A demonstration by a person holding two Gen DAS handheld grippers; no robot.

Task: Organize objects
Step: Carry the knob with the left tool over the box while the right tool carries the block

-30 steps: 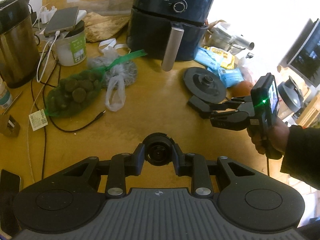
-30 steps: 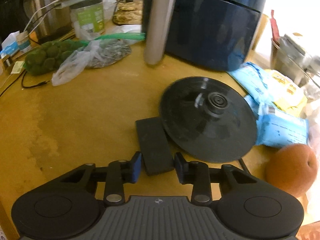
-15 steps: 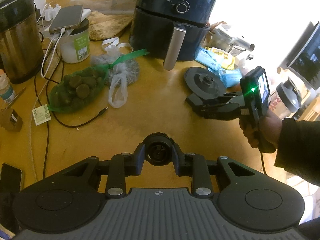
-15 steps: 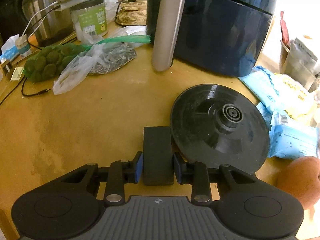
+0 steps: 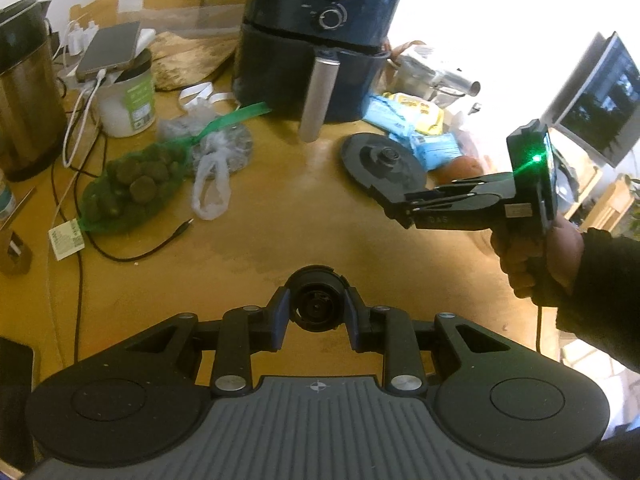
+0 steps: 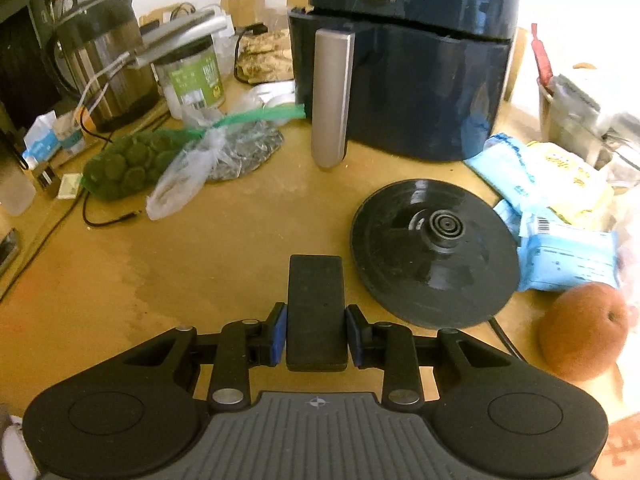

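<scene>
Black remote clamped in my right gripper above the wooden table, beside the kettle base, my left gripper clamped on a round black part.

On the tabletop the air fryer stands at the back, the kettle base before it, snack packets and a fruit to the right, net bag and kettle to the left.
</scene>
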